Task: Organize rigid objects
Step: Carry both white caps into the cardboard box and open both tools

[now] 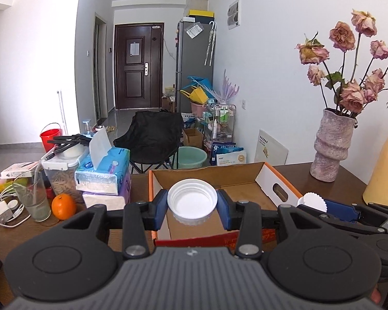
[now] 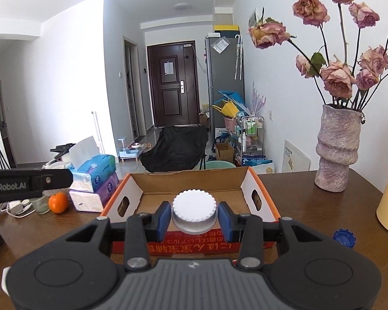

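Observation:
My left gripper [image 1: 192, 204] is shut on a white lid [image 1: 192, 201] held open side up, above the near part of an open cardboard box [image 1: 271, 180] with orange rims. My right gripper [image 2: 194, 215] is shut on a second white ribbed lid [image 2: 194, 211], top side up, over the box's [image 2: 132, 193] near edge. In the left wrist view the right gripper with its lid [image 1: 313, 202] shows at the right, beside the box. The left gripper's arm [image 2: 28, 182] shows at the left of the right wrist view. A blue bottle cap [image 2: 344, 237] lies on the table at the right.
A pink vase of dried roses [image 1: 331, 147] and a yellow jug [image 1: 385, 165] stand right of the box. Left of it are tissue packs [image 1: 103, 173], an orange [image 1: 63, 206], a glass [image 1: 33, 196], a charger with cables [image 1: 2, 209] and a food container [image 1: 60, 165].

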The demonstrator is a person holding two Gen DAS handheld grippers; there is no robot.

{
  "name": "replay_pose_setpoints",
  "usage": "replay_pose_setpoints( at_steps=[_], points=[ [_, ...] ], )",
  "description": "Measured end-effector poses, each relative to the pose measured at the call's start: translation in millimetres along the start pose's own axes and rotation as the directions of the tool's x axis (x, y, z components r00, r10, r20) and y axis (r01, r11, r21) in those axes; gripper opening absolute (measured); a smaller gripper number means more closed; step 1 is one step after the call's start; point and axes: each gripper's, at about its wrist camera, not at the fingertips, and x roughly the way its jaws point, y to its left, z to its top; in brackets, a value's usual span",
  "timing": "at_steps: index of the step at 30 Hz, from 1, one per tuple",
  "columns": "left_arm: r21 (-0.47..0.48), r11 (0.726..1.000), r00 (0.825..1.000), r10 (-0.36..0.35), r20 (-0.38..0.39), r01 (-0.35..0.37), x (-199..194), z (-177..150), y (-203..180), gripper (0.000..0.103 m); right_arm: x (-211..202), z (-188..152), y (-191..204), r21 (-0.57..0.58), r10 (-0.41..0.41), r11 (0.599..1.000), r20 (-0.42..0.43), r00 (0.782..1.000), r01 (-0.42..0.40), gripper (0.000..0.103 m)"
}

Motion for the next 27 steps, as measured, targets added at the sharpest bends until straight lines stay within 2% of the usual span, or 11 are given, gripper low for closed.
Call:
replay_pose_setpoints(
  at_steps=[7, 14, 21, 27],
  points=[
    [0.02, 1.0, 0.999, -0.011, -0.03, 0.011, 54.2, 13.6, -3.2, 0.041, 48.5, 11.9, -0.3, 0.026, -0.022, 0.999, -0.029, 0.999, 0.023, 0.039],
    [-0.011, 1.0, 0.997, -0.023, -0.069, 0.022, 109.9, 20.5, -3.3, 0.041, 96.9, 18.3, -2.6, 0.041, -0.062, 0.997, -0.071, 0.996, 0.065, 0.039],
    [-0.026, 1.0, 0.994, -0.009, -0.107, 0.006, 159.7, 10.5, -8.3, 0.041, 135.2, 11.1, -8.2, 0.042, -0.123, 0.991, -0.093, 0.988, 0.128, 0.039],
    [-0.056, 0.998, 0.985, 0.024, -0.169, -0.034, 194.4, -6.7, -1.3, 0.041, 158.5, 0.3, -16.9, 0.055, -0.113, 0.991, -0.092, 0.989, 0.118, 0.039]
  ],
)
